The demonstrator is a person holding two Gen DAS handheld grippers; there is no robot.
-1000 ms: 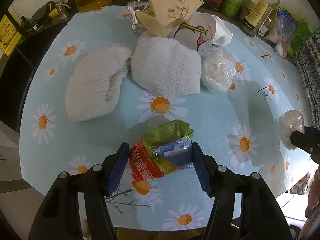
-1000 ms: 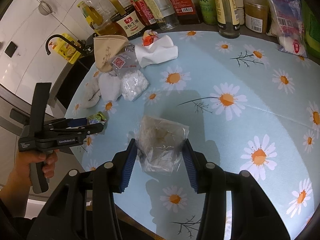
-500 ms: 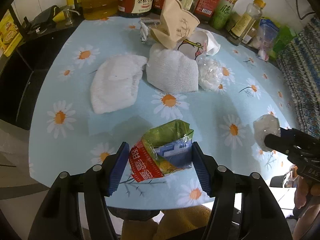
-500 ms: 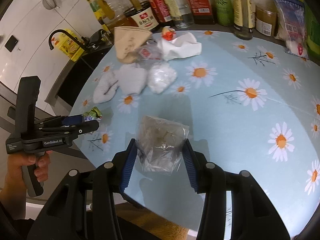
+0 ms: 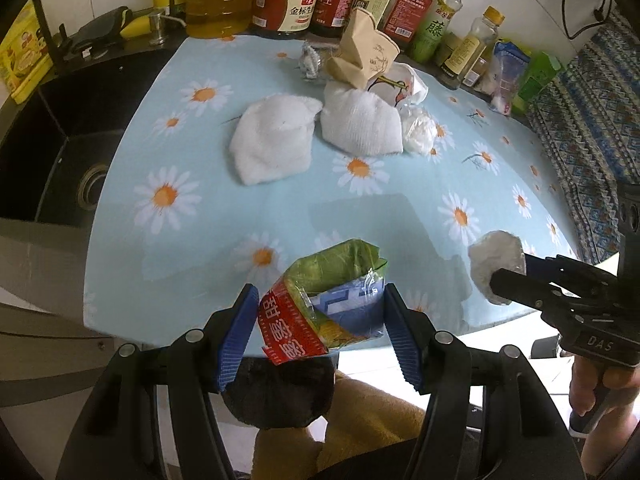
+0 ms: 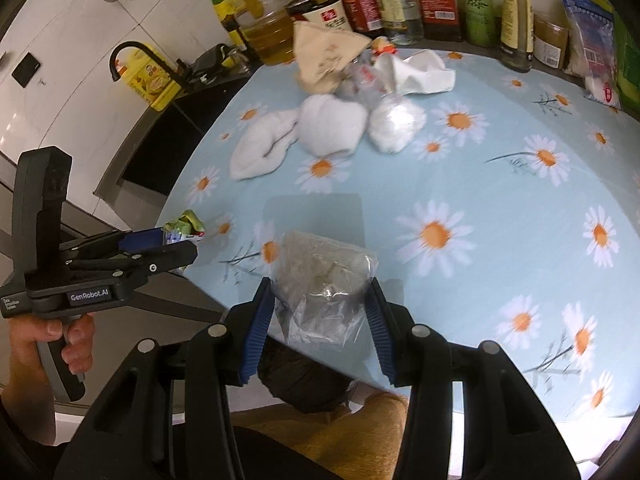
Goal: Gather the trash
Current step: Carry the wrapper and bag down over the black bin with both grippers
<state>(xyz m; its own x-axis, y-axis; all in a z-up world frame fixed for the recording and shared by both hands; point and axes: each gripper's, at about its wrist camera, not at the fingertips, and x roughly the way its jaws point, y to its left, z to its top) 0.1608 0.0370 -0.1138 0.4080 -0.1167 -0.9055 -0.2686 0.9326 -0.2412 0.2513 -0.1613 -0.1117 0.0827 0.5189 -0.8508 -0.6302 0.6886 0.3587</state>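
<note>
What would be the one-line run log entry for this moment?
left gripper: shut on red-green snack wrapper | right gripper: shut on clear crumpled plastic bag | both near table edge

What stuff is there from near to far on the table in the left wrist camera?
Snack wrapper in the left gripper → white cloth → crumpled paper cup → soy sauce jar at the back.

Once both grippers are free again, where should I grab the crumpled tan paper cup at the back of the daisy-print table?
Take the crumpled tan paper cup by its flattened upper body, coming from above and the table's near side. It leans tilted on the pile of wrappers behind the white cloth bundle, with bottles close behind it, so a low or rear approach looks blocked. The creased walls are probably narrow enough for the jaws.
</note>
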